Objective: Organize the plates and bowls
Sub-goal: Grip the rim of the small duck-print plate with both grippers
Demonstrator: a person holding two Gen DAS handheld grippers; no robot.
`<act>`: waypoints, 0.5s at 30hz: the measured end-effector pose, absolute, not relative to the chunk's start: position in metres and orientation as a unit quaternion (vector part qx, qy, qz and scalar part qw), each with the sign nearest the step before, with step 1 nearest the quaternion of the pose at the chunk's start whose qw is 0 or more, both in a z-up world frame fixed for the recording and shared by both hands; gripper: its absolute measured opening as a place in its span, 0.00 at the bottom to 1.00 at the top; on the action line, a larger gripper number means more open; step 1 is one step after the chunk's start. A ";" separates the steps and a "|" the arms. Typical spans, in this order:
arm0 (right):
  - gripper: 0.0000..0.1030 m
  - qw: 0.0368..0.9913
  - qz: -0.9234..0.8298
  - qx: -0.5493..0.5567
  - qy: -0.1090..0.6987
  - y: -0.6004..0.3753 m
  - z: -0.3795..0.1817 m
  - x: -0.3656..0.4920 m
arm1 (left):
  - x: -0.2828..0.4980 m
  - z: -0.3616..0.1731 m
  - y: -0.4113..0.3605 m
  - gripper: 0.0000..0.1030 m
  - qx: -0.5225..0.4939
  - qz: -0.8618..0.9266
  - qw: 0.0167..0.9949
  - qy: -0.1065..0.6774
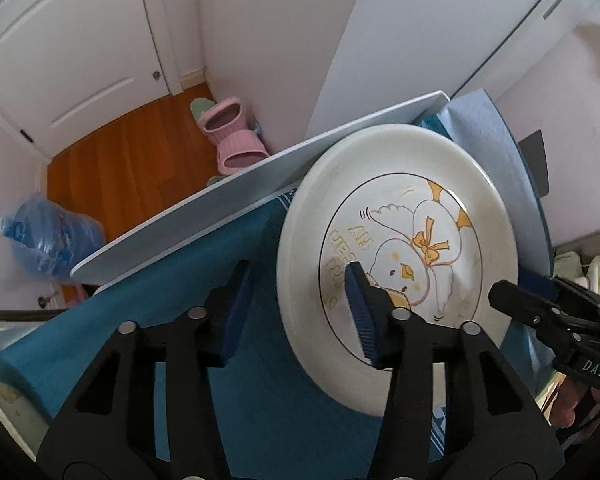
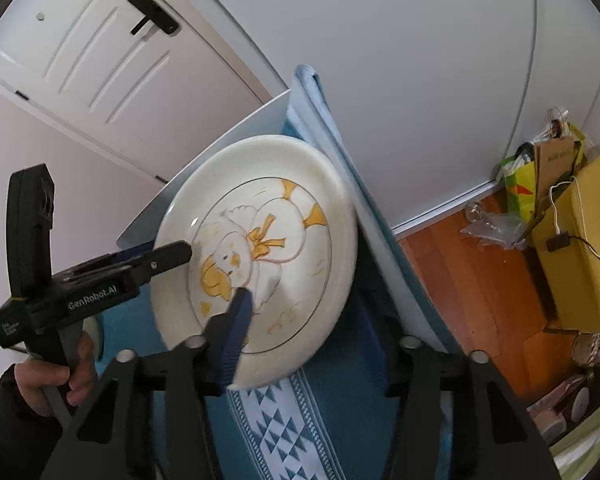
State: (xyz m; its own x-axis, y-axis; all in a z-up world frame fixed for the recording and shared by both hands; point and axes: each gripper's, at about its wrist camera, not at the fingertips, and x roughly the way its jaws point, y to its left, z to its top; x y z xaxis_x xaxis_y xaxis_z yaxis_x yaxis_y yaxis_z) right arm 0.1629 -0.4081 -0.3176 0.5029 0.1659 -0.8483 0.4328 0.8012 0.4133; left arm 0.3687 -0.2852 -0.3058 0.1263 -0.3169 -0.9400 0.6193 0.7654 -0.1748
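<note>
Duck-print plate (image 1: 400, 256) seen tilted above teal tablecloth (image 1: 204, 280), near table edge (image 1: 260, 168). Left gripper (image 1: 300, 312) spread wide, one blue finger across plate's face, the other out over cloth; rim apparently between them, no pinch evident. Right gripper (image 2: 312, 344) also wide open, near finger over plate's lower rim, far finger behind it. Whether either actually bore the plate: cannot tell. Two-sided approach judged a steadying measure for the tilted plate.
</note>
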 end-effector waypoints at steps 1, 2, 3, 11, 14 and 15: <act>0.40 0.814 -0.083 0.299 0.491 -0.407 -0.317 0.164 | 0.369 -0.307 -0.286 0.37 0.129 -0.318 0.740 0.578; 0.35 0.815 -0.086 0.295 0.492 -0.407 -0.316 0.166 | 0.369 -0.308 -0.288 0.35 0.129 -0.319 0.741 0.577; 0.34 0.813 -0.092 0.292 0.495 -0.405 -0.317 0.169 | 0.368 -0.308 -0.288 0.34 0.129 -0.319 0.742 0.575; 0.23 0.806 -0.122 0.300 0.496 -0.407 -0.323 0.173 | 0.369 -0.306 -0.288 0.22 0.129 -0.324 0.745 0.569; 0.12 0.803 -0.136 0.294 0.499 -0.408 -0.325 0.173 | 0.370 -0.306 -0.288 0.20 0.124 -0.323 0.746 0.570; 0.12 0.803 -0.138 0.294 0.500 -0.408 -0.326 0.172 | 0.369 -0.305 -0.288 0.20 0.125 -0.321 0.746 0.570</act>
State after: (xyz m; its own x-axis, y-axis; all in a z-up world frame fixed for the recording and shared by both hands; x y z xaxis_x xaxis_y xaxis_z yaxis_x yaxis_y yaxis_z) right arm 0.1722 -0.4084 -0.3263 0.4628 0.0718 -0.8836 0.5148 0.7896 0.3339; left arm 0.3695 -0.2878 -0.3050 0.1448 -0.3375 -0.9301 0.6213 0.7627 -0.1800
